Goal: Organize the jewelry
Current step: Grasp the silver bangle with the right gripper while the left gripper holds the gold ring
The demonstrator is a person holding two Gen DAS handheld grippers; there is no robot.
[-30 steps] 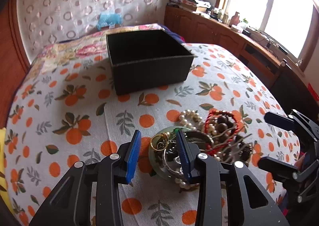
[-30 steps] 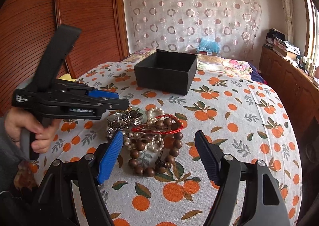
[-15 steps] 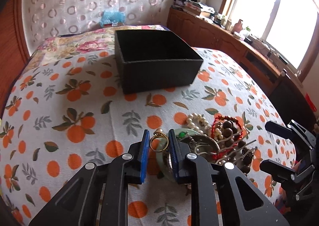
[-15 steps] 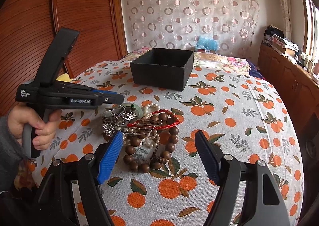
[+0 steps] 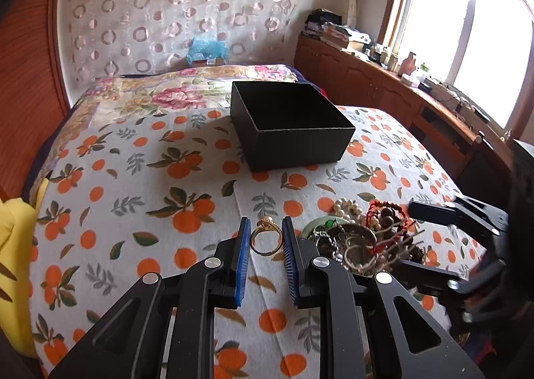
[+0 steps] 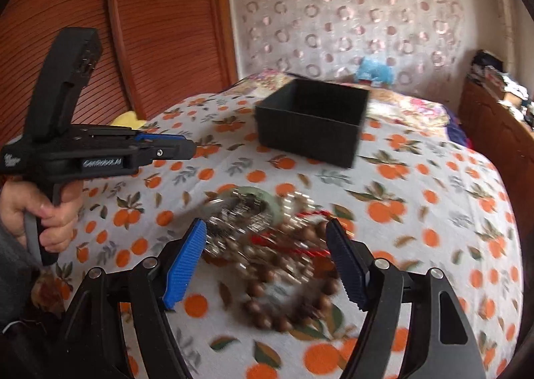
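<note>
A gold ring [image 5: 266,240] with a small pearl sits pinched between the blue pads of my left gripper [image 5: 266,236], lifted clear of the bedspread. The jewelry pile [image 5: 363,235] of pearls, brown beads, a red cord and silver bangles lies to its right on a green dish. An open black box [image 5: 290,127] stands farther back on the bed. In the right wrist view my right gripper [image 6: 265,247] hangs open over the blurred pile [image 6: 277,245]. The left gripper [image 6: 182,148], held by a hand [image 6: 43,222], is at the left; the box [image 6: 312,123] is beyond.
The bed carries an orange-print cloth [image 5: 133,198] with a floral quilt behind. A yellow cushion [image 5: 13,238] lies at the left edge. A wooden cabinet [image 5: 383,85] with clutter runs under the window on the right. A wooden headboard panel [image 6: 150,28] rises at the left.
My left gripper closed on the gold ring, lifted it off the pile and carried it left and up. The right gripper moved in over the pile, and its view is now blurred.
</note>
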